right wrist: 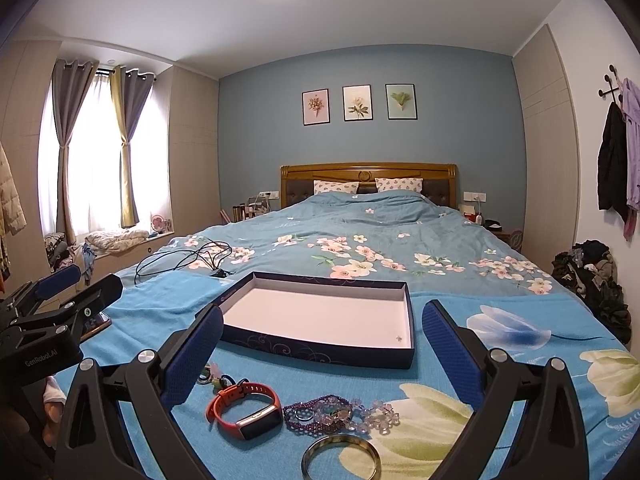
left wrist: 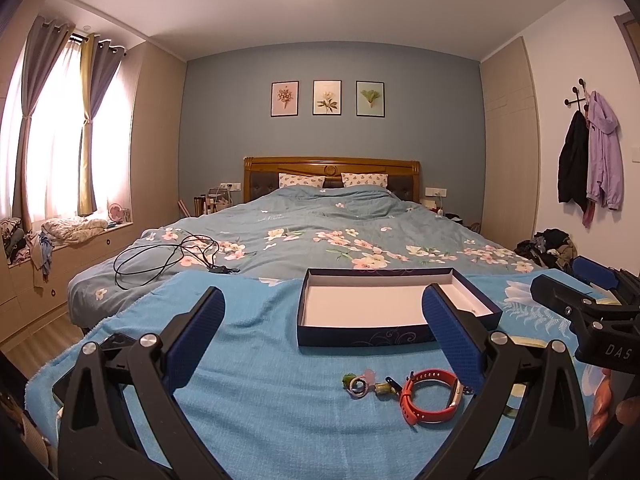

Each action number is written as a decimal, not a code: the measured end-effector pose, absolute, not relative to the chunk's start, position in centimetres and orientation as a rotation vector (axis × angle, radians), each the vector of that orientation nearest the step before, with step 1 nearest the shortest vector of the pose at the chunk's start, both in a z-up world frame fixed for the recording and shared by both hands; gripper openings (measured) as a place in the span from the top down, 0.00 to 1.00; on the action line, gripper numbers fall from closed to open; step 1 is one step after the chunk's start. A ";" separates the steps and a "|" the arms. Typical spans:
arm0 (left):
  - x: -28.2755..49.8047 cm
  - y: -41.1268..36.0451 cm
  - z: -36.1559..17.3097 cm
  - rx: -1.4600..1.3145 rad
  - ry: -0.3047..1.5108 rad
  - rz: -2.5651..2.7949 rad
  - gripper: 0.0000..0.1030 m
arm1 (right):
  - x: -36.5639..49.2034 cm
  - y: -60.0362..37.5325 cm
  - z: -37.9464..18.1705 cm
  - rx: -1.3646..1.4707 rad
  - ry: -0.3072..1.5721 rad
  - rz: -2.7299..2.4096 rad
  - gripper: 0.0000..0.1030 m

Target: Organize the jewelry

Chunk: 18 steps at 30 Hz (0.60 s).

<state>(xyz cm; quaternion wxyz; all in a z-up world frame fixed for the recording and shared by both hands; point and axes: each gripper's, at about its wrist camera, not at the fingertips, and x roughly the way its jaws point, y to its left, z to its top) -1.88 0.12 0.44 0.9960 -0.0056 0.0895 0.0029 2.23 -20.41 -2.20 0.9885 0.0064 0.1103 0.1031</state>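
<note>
A dark blue open box [left wrist: 360,338] [right wrist: 320,354] with a white inside lies on a blue towel at the foot of the bed; a tiny item [right wrist: 399,338] sits in its near right corner. In front of it lie a red fitness band [left wrist: 430,396] [right wrist: 246,408], small rings and charms [left wrist: 362,386] [right wrist: 214,376], a purple beaded bracelet [right wrist: 316,414], a clear bead bracelet [right wrist: 378,416] and a metal bangle [right wrist: 340,458]. My left gripper [left wrist: 324,340] is open and empty above the towel. My right gripper [right wrist: 322,354] is open and empty above the jewelry.
The blue towel [left wrist: 260,420] covers the bed's foot. A black cable [left wrist: 168,260] lies on the floral duvet to the left. A phone [left wrist: 116,342] lies at the towel's left edge. Clothes are heaped on the floor at the right [right wrist: 592,276].
</note>
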 end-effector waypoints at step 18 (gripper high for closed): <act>-1.9 0.0 0.6 -0.011 0.178 0.004 0.06 | 2.3 -20.4 -2.1 0.015 0.224 0.214 0.07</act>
